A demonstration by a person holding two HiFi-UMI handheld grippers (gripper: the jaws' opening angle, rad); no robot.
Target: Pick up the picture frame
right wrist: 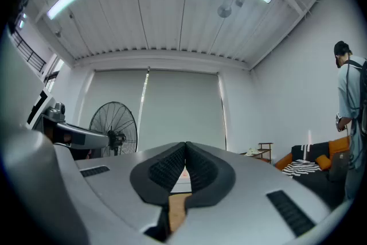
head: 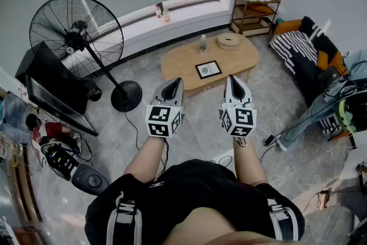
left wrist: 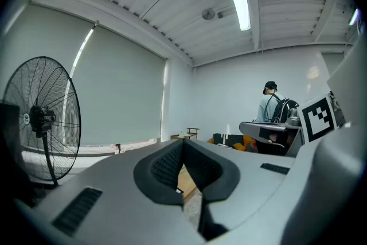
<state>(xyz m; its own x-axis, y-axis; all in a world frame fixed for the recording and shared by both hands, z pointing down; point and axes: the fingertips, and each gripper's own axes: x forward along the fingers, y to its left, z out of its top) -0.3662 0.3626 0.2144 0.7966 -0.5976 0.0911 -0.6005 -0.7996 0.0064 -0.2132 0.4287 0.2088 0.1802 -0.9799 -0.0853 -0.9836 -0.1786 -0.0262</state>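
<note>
**Both tools pressed together, frame lying flat on the far bench**

The left tool (head: 174, 83) and the right tool (head: 234, 80) are smooth grey plastic shells, each with a black-and-white marker cube at the back. On both, the black ribbed pads meet at the tips with nothing between them. They are held level, side by side above the grey mottled floor (head: 143, 74), on the near side of the bench (head: 180, 61).

The bench is low, of pale wood, with a rounded oblong top. The picture frame (head: 208, 69) lies flat near its middle, slightly skewed. It is a thin black rectangle around a pale sheet with a dark print too small to make out. It is well apart from both tools.

In both gripper views only a sliver of pale wood shows below the pads, and the shells hide the frame.

Farther along the bench stand a clear bottle (head: 202, 43) and a flat round wooden piece (head: 229, 41). A black wire-caged standing fan (head: 76, 36) is to the left. A wooden shelf (head: 256, 10) stands in the far right corner, with a sofa (head: 298, 53) with striped cushions beside it. A person with a backpack (left wrist: 274, 107) stands to the right, cut off at the edge of the right gripper view.
</note>
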